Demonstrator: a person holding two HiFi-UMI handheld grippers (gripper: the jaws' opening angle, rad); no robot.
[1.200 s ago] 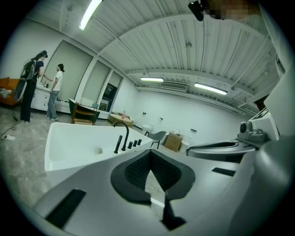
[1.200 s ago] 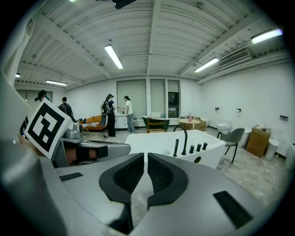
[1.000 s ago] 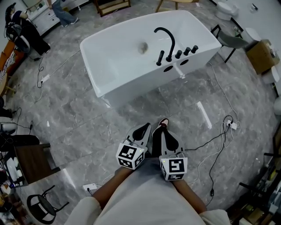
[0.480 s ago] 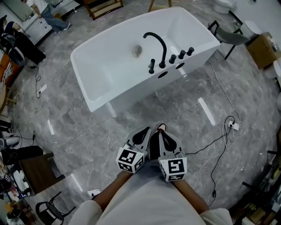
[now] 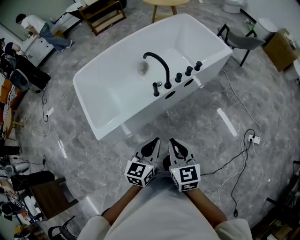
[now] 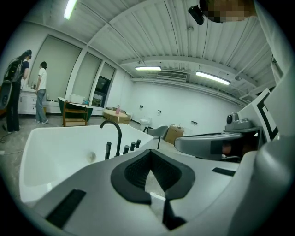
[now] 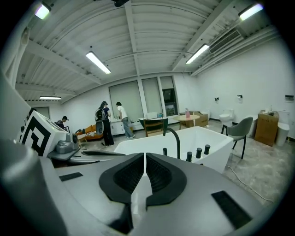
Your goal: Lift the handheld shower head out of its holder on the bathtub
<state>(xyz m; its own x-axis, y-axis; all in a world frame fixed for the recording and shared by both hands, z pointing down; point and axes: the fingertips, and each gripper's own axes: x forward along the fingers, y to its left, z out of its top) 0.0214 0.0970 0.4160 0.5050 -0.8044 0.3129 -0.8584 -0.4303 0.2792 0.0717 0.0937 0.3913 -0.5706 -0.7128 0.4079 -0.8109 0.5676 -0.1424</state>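
Observation:
The white bathtub (image 5: 108, 117) stands on the grey floor ahead of me. On its near rim are a black arched spout (image 5: 157, 65), three black knobs (image 5: 188, 71) and, at the left end of the row, the slim black handheld shower head (image 5: 155, 88) upright in its holder. It also shows as the shower head (image 6: 108, 150) in the left gripper view and the shower head (image 7: 165, 151) in the right gripper view. My left gripper (image 5: 151, 143) and right gripper (image 5: 180, 146) are side by side, short of the tub, both shut and empty.
A grey chair (image 5: 243, 41) and a cardboard box (image 5: 281, 49) stand right of the tub. White cables and a power strip (image 5: 251, 138) lie on the floor at right. A wooden rack (image 5: 103, 14) stands beyond the tub, and people stand at a counter (image 5: 37, 33) far left.
Both grippers have moved forward together toward the tub, which now lies closer and lower in the head view. Both stay shut.

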